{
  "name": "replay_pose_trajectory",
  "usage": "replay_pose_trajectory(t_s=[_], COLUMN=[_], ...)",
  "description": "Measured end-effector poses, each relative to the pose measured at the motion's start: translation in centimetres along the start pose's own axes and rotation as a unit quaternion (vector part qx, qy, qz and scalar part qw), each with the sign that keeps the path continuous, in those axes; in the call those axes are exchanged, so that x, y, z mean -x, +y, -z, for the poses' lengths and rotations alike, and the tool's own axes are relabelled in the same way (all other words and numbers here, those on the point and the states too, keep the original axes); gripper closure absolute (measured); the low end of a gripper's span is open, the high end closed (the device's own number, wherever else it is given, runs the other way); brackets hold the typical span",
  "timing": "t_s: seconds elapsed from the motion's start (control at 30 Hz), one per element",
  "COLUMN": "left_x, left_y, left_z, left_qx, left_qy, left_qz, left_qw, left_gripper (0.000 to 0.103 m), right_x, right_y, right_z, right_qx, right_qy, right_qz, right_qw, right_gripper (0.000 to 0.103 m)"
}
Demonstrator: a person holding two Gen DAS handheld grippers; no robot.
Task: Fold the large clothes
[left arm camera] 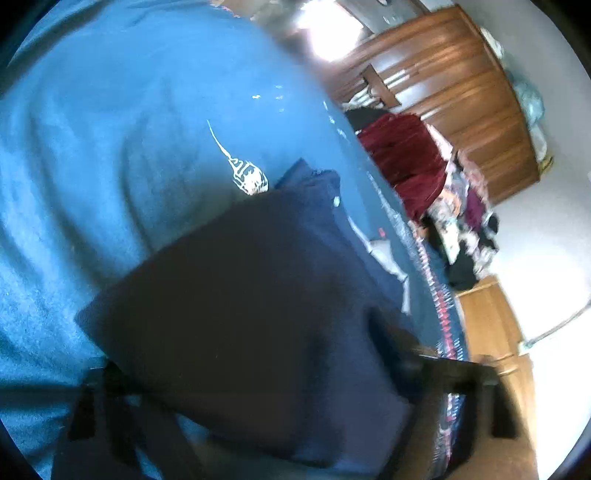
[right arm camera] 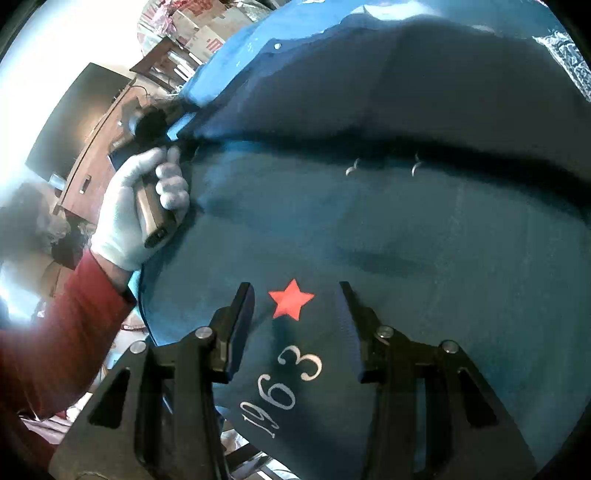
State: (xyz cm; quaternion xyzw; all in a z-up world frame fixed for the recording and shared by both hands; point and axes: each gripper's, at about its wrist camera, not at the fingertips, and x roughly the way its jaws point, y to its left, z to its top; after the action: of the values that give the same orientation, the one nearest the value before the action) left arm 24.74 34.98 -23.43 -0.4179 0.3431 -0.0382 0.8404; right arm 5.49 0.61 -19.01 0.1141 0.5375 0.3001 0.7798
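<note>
A large blue garment (right arm camera: 406, 229) with a red star (right arm camera: 291, 299) and "1963" in white lies spread under my right gripper (right arm camera: 293, 302), which hovers open over the star with nothing between its fingers. A dark navy layer (right arm camera: 424, 85) is folded across the garment's far part. A white-gloved hand (right arm camera: 125, 214) holds the left gripper at the garment's left edge, by the fold. In the left wrist view the navy cloth (left arm camera: 240, 295) drapes over my left gripper (left arm camera: 258, 387) and hides its fingertips. Beyond lies blue cloth (left arm camera: 110, 147) with a white print (left arm camera: 247, 173).
A maroon garment (left arm camera: 406, 158) and a heap of mixed clothes (left arm camera: 465, 229) lie at the bed's far side, before a wooden wardrobe (left arm camera: 461, 92). A wooden bed frame (left arm camera: 487, 325) borders the patterned bedding. A dark screen (right arm camera: 74, 110), wooden desk (right arm camera: 92, 166) and boxes (right arm camera: 199, 29) stand left.
</note>
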Motion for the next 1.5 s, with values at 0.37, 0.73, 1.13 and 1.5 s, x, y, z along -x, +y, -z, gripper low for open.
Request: replay_pose_trajectory(t_s=[0.37, 0.73, 1.13, 1.5], left_x=[2.0, -1.0, -7.1, -13.7], left_y=[-10.8, -18.6, -29.4, -32.6], left_z=[3.3, 9.8, 21.9, 30.3], left_qx=[-0.261, -0.432, -0.563, -0.592], left_qy=[-0.087, -0.047, 0.084, 0.173], left_qz=[-0.080, -0.056, 0.066, 0.074], left_qw=[0.9580, 0.8989, 0.8193, 0.7838], left_gripper=[0.101, 0.101, 0.089, 0.083], right_x=[4.4, -10.5, 3.0, 4.4], right_y=[2.9, 1.6, -15.8, -23.0], right_z=[-18.5, -31.1, -21.2, -17.0], right_qx=[0.053, 0.016, -0.135, -0.221], right_qy=[-0.094, 0.062, -0.085, -0.090], right_qz=[-0.067, -0.096, -0.107, -0.114], right_qw=[0.992, 0.993, 0.981, 0.964], right_gripper=[0.027, 0.046, 0.091, 0.090])
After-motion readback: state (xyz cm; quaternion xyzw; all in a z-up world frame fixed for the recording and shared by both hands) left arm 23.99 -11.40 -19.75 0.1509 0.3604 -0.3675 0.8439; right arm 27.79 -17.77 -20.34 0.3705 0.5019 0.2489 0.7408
